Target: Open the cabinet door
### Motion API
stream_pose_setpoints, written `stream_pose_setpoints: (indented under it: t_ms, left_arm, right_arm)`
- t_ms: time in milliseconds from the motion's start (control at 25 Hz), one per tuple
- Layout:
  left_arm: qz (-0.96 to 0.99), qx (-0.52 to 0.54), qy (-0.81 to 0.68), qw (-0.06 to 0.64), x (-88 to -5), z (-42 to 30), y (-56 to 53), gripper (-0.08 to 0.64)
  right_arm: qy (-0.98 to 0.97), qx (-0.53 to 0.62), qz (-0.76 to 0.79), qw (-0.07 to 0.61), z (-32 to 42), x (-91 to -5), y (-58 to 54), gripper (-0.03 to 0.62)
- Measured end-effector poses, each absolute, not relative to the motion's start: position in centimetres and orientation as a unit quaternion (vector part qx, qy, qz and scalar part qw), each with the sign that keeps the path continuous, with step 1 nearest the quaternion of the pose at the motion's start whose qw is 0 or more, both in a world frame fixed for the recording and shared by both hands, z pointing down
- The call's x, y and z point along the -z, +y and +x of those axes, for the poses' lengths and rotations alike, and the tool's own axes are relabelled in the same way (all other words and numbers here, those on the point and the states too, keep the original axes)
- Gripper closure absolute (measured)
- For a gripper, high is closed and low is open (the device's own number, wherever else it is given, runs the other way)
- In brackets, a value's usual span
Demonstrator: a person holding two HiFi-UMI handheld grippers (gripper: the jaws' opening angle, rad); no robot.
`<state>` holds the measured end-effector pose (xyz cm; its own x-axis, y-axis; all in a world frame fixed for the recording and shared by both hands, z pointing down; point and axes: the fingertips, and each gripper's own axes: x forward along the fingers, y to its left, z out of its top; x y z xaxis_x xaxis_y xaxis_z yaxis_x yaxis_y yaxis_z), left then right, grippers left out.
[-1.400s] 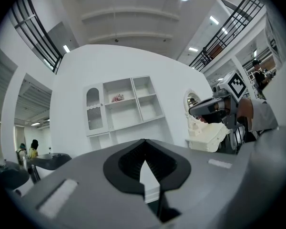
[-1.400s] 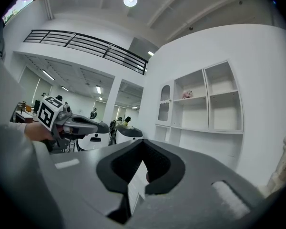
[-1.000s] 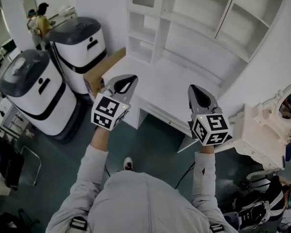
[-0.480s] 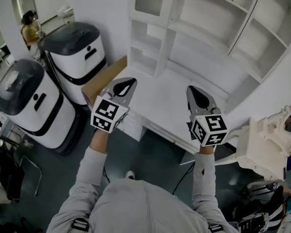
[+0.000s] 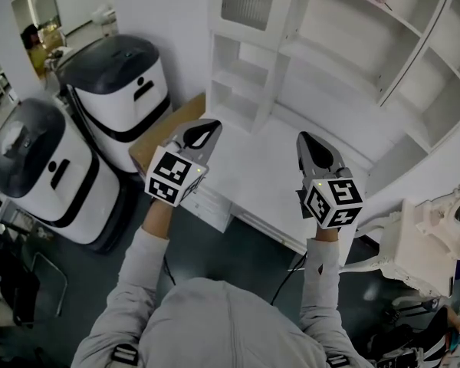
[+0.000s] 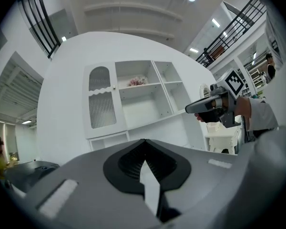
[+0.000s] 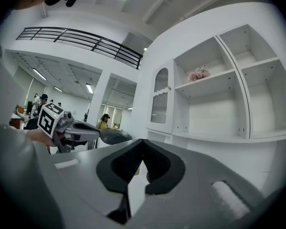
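**Approach to the cabinet, before any contact.** The left gripper [image 5: 207, 127] and the right gripper [image 5: 307, 139] are held level and side by side. Both point across the white desk [image 5: 253, 156] toward the shelf unit [image 5: 333, 60]. In each gripper view the two jaws meet at their tips with nothing between them, so both grippers are closed and empty. That suits carrying them forward, but the jaws would probably have to part before a handle could be taken. The cabinet door [image 6: 101, 99] is a tall white panel with an arched, ribbed pane, and it stands shut at the left end of the shelf unit. It lies ahead of, above and to the left of the left jaws, and ahead of and just above the right jaws, well apart from both. A small knob [image 6: 113, 87] seems to sit on the door's right edge, though it is too small to be sure. If so, the door likely hinges on its left and would be pulled from the side nearer the open shelves. Pink flowers [image 7: 199, 73] lie on the shelf beside the door, above the jaws. Two white machines [image 5: 123, 71] and a cardboard box [image 5: 155, 133] stand to the left of the left jaws, off the line of approach.
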<state>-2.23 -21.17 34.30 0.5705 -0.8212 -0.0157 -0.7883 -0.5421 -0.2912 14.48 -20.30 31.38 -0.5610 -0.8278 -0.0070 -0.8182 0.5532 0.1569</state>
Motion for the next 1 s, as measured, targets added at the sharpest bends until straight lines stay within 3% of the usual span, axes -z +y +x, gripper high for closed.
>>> stream_pose_setpoints:
  t_ms: [1000]
  left_arm:
    - [-0.848,0.064,0.509,0.132,-30.7,1.7,-38.7,0.541]
  right_arm:
    - [-0.912,0.075,0.4,0.039,17.2,-27.7,-40.3,0.583]
